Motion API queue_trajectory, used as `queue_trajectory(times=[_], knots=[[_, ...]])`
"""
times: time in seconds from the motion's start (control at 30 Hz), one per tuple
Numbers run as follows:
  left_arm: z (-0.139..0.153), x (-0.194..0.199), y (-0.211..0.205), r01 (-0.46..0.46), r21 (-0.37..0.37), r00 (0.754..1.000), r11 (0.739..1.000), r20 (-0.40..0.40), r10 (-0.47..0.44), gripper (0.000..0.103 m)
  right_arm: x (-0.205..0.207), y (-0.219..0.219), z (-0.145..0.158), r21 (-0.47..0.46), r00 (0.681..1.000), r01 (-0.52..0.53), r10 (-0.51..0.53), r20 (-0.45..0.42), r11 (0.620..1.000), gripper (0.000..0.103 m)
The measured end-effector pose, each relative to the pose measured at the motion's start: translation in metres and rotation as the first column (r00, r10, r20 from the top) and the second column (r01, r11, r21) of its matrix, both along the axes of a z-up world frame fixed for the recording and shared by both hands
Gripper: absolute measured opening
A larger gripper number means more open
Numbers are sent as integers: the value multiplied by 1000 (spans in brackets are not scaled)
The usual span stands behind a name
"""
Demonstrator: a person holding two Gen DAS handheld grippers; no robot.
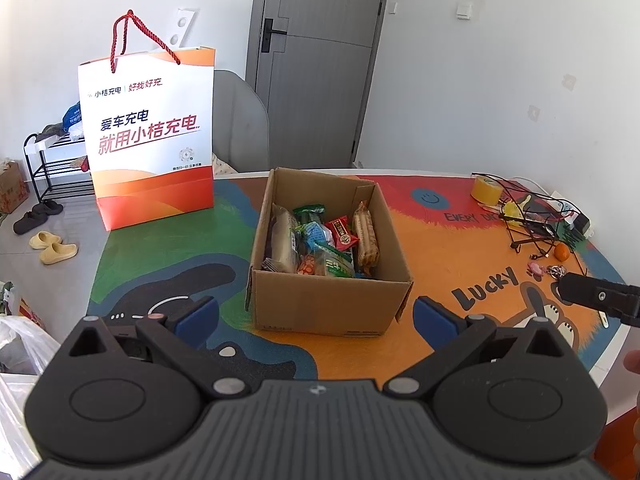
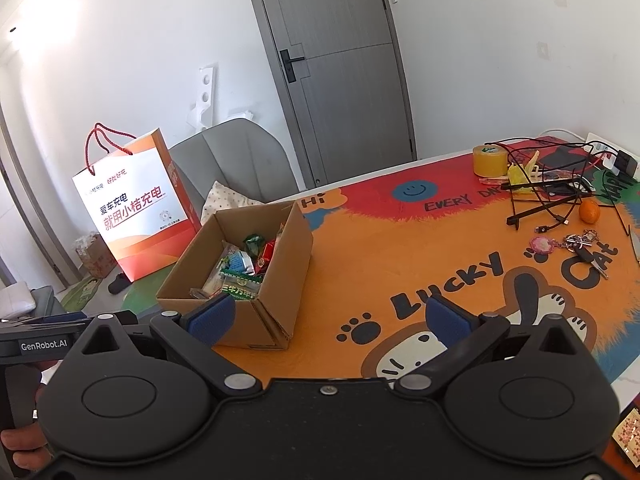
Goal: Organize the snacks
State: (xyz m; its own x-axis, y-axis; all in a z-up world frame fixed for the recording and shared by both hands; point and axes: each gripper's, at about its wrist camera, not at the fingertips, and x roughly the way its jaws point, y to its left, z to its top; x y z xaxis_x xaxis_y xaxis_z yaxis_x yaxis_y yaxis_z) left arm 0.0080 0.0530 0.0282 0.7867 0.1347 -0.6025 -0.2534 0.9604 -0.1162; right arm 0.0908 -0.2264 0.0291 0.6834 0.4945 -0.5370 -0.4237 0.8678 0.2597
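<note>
Straight ahead of the left claw [image 1: 316,316], spread and empty: cardboard box [image 1: 332,304] of snack packets [image 1: 320,240] (long axes running away). Right claw [image 2: 332,316] likewise spread, box off to its left, so left nearer.

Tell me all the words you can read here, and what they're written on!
"小桔充电", "爱车充电", "就用小桔充电": paper bag
"LUCKY", "CAT", "EVERY", "Hi": tablecloth
"GenRobot.AI": left gripper, seen in the right view
Snack wrappers in the box: too small to read
</note>
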Motion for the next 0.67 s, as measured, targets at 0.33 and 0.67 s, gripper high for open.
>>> queue_trajectory(times=[0.33, 0.67], knots=[[0, -1, -3, 10, 2, 1000, 1000, -5, -9, 103, 0, -1, 2, 2, 1000, -1, 1, 2, 1000, 103], [-1, -1, -5, 28, 9, 1000, 1000, -8, -28, 103, 0, 0, 0, 2, 1000, 1, -1, -7, 1000, 103]])
